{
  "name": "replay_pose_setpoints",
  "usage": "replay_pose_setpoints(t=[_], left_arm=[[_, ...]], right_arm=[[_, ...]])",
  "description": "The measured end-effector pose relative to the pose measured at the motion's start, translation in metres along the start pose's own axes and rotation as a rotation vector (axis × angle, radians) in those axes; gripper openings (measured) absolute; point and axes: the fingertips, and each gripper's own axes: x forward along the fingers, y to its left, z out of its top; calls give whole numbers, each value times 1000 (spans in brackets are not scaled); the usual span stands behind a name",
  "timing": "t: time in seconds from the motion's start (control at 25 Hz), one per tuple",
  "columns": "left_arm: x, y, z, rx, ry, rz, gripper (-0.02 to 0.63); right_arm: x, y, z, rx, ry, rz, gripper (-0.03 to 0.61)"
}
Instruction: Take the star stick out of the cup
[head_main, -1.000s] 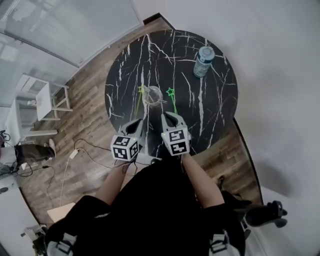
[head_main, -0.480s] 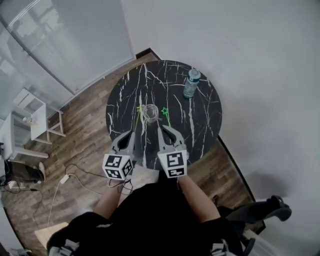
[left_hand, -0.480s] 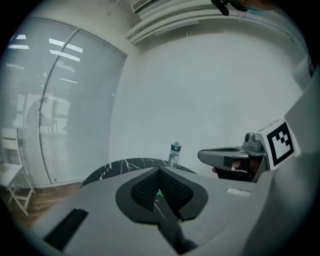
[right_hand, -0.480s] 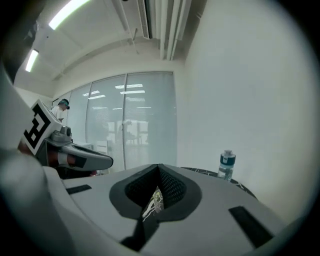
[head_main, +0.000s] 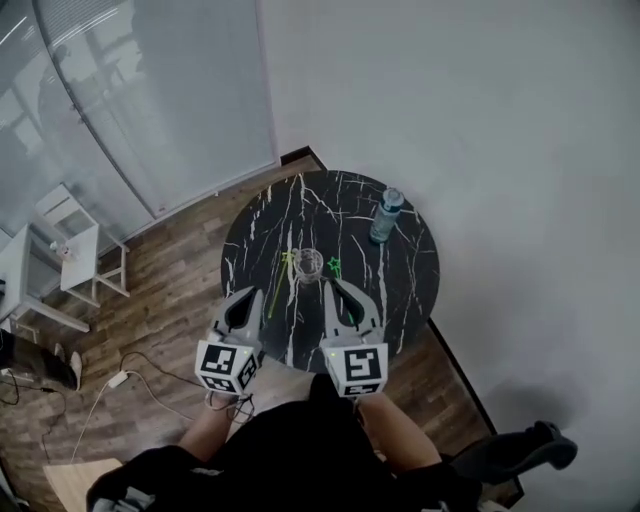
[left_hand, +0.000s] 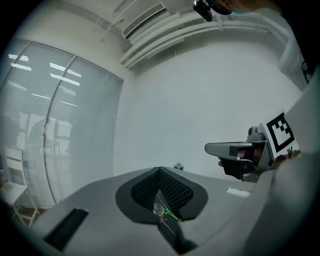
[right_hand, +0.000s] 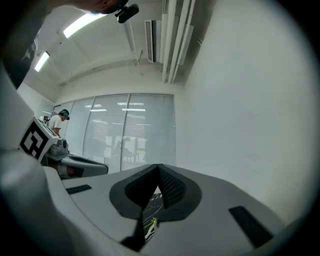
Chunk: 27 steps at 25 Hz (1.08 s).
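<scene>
A clear cup (head_main: 310, 263) stands near the middle of the round black marble table (head_main: 405, 290). A yellow star stick (head_main: 286, 268) shows just left of the cup and a green star stick (head_main: 336, 268) just right of it; whether either touches the cup I cannot tell. My left gripper (head_main: 249, 293) and right gripper (head_main: 333, 286) hover side by side over the table's near edge, short of the cup, both shut and holding nothing. In the left gripper view the cup (left_hand: 159, 209) and green stick (left_hand: 170, 215) show small through the jaw gap.
A water bottle (head_main: 385, 214) stands at the table's far right. White chairs (head_main: 75, 255) and cables (head_main: 120, 378) are on the wood floor to the left. A grey wall runs behind the table, and a dark chair base (head_main: 520, 452) sits at the lower right.
The head view has risen and pulled back, so the table looks smaller. Both grippers have drawn back from the cup toward the table's near edge, still shut.
</scene>
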Motion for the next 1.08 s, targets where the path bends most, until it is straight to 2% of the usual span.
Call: replay_pose_setpoints(t=[0.2,0.56,0.72,0.88,1.08], left_arm=[[-8,0,19,26,-47,-1,0],[-10,10,22,25,-56,5,0],[-10,14,26,44,-64,-2,0],[-6,13,25,24,-57,-28,0],[2,21,34,30,-78,-31,0]], right_arm=[[-7,8,11,-49,-16,-13,-5],[-9,7,14,-84,1,-25,-5],[-6,9,15,-80,2,-27,-5],[0,10,16,-77,4,-23,-5],[14,6,24,-129,1,-13,-5]])
